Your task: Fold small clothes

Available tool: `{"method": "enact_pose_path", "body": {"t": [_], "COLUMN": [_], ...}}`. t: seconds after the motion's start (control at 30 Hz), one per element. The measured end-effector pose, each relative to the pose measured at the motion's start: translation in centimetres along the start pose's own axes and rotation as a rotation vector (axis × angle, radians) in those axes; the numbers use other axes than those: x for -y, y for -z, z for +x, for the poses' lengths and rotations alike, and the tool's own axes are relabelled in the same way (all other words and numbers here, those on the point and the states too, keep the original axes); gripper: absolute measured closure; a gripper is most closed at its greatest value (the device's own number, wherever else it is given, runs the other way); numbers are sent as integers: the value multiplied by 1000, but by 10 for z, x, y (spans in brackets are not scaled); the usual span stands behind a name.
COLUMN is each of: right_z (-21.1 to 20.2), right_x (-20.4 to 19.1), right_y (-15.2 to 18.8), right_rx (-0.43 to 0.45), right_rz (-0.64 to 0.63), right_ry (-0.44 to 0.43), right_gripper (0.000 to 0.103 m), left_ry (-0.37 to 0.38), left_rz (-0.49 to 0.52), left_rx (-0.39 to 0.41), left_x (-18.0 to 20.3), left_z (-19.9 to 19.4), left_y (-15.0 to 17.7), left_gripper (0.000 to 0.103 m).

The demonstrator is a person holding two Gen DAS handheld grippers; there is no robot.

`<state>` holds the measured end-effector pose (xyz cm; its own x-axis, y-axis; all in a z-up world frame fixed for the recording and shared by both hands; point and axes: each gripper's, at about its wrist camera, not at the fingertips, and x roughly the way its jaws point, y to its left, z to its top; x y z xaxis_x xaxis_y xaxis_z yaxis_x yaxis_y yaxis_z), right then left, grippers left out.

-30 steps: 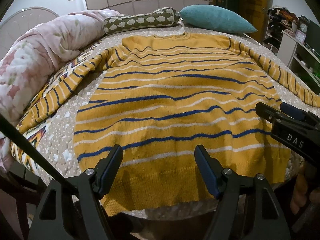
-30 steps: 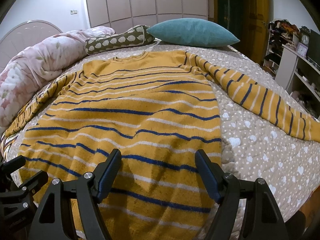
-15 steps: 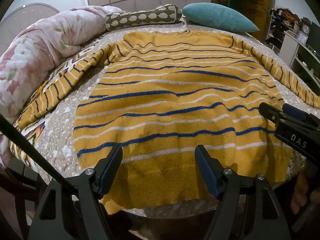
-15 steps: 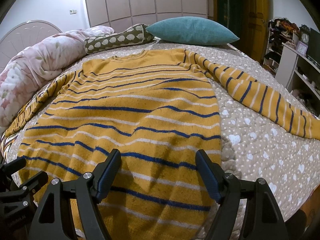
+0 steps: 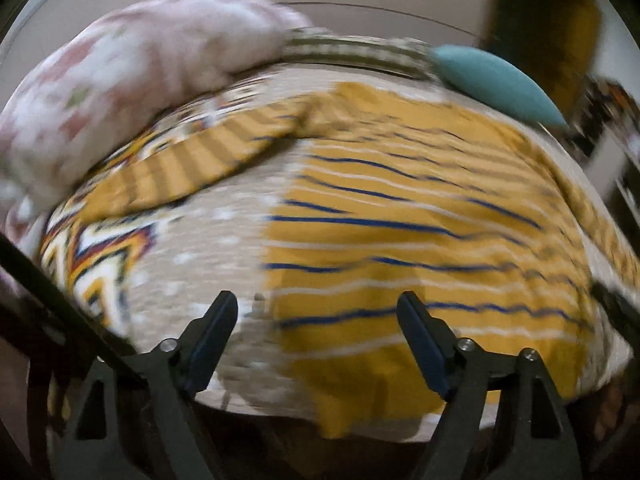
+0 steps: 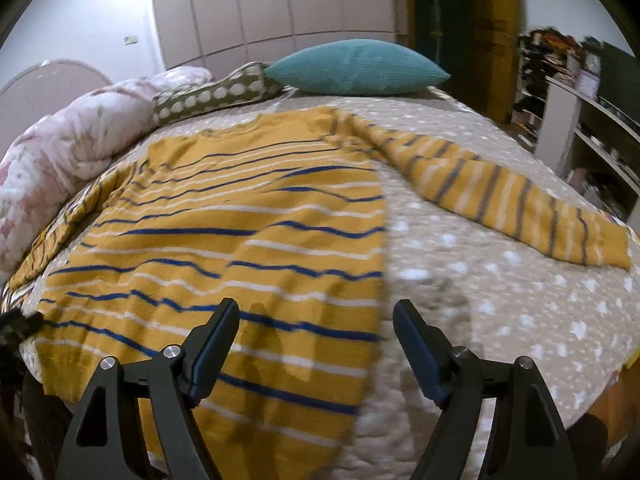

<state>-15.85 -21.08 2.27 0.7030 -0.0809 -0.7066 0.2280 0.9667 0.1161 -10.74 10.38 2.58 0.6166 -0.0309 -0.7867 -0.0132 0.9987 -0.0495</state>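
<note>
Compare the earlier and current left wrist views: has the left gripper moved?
Yes. The left gripper has shifted left: it now straddles the sweater's left edge, over the dotted bedspread.

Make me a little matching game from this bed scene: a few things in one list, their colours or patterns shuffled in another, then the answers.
Things:
1. sweater
2. pillow
3. duvet
4. bolster

Looks:
A. pink with flowers
B. plain teal
C. mustard with blue and white stripes
D. olive with white spots

Pairs: 1-C, 2-B, 3-A, 4-D
</note>
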Motion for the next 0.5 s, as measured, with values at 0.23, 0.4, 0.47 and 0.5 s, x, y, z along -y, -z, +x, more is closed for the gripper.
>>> {"method": "enact_pose_path", "body": {"t": [0.23, 0.4, 0.47, 0.5], "right_z": [2, 2, 3, 3], "right_x": [29, 24, 23, 23], "right_y": [28, 34, 35, 35], "right_rx": [-55, -54, -58, -61], "right_rz": [42, 11, 10, 15], "right_ry": [-5, -16, -14, -16], "right_gripper": [19, 18, 18, 18], "left_ry": [76, 159, 226, 223], "left_rz": [-140, -52, -26, -4], "left_rx": [-100, -87, -112, -116], "left_x": [-48, -20, -5, 3], "left_z": [25, 25, 27, 28], "left_y": [10, 20, 25, 28], "left_gripper": [22, 22, 22, 22]}}
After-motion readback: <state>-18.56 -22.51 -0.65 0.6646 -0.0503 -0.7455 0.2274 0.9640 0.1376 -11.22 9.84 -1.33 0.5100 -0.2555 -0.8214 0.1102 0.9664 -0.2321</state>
